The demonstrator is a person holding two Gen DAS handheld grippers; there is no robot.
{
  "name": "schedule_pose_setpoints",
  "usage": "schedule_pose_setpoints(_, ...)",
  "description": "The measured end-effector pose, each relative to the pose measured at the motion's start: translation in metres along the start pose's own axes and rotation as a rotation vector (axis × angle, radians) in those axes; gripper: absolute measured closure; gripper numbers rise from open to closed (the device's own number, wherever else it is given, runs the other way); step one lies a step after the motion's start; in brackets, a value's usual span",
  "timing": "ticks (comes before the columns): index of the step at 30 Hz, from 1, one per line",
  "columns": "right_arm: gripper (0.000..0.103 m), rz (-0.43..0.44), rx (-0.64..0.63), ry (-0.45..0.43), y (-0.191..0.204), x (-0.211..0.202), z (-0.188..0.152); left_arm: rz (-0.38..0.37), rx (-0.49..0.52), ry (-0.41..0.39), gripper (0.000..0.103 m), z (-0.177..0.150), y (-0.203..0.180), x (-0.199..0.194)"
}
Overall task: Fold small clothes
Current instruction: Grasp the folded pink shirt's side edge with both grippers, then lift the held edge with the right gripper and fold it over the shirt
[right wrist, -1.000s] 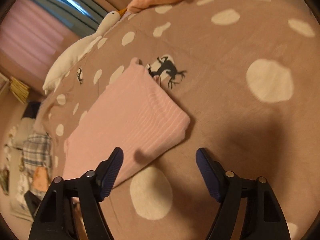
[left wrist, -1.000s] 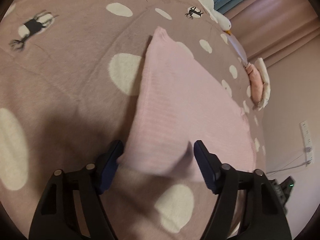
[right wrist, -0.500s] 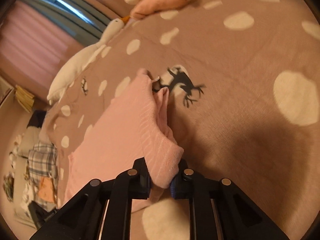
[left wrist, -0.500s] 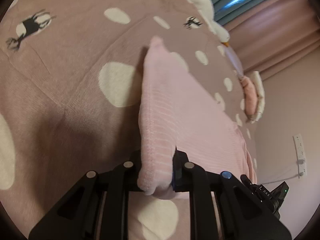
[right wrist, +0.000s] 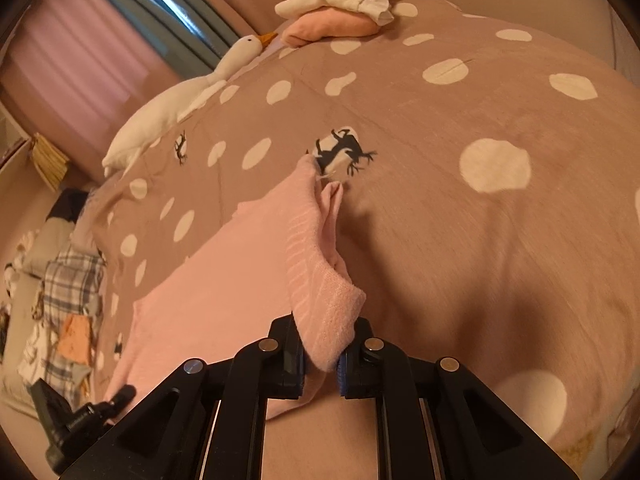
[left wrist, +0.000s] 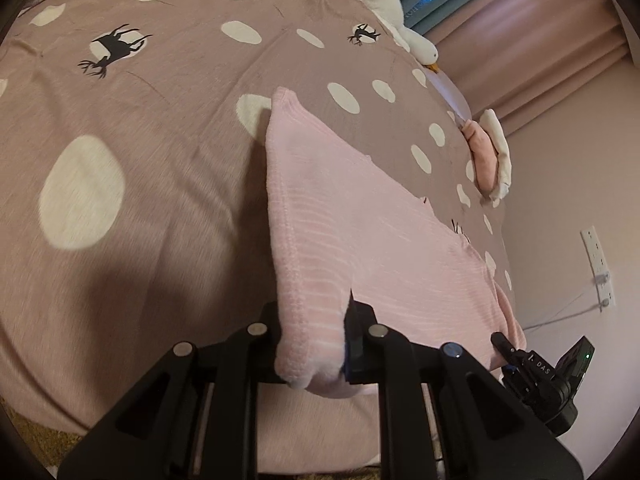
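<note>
place: home bedroom | bed: mauve-brown duvet with white spots and black deer prints | toy: white plush goose with orange beak | window: pink pleated curtains | wall: white socket strip

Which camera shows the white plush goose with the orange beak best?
The right wrist view: the white plush goose with the orange beak lies nearly full length along the far edge of the spotted brown bedspread. The left wrist view catches mainly its head and neck, the body cropped at the frame's top.
</note>
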State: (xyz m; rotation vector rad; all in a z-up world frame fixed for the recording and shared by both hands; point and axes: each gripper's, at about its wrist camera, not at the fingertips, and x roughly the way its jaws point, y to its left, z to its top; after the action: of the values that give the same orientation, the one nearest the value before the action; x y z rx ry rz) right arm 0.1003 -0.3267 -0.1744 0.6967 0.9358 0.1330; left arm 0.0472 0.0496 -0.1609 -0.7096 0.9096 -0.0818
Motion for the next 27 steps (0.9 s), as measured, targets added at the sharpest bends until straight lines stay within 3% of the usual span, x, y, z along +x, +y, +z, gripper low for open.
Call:
schedule_pose_setpoints(8, 0.09, -0.035, -0.03, -0.02, -0.002, -0.008, -0.019, 0.049, 0.064, 0.005, 0.085, -0.024, 0.004, -0.004)
schedule_pose_setpoints(13, 0.09, -0.068, -0.041, -0.013, -0.006, -0.002, -0.027, 0.128, 0.102, 0.016, 0.079, -0.03, 0.005, 0.002)
schedule_pose_setpoints(17, 0.09, -0.09, -0.045, 0.004, -0.009, 0.004, -0.029, 0.142, 0.127, 0.001, 0.075, -0.027, 0.001, -0.009)
schedule_pose_setpoints(22, 0.09, -0.109, -0.048, 0.012, -0.012, 0.007, -0.032, 0.175, 0.187, -0.108, 0.062, -0.021, -0.015, -0.039)
schedule_pose_setpoints(27, 0.09, -0.12, -0.043, 0.018, -0.014, 0.009, -0.036, 0.087, 0.25, -0.132, 0.059, -0.017, -0.039, -0.047)
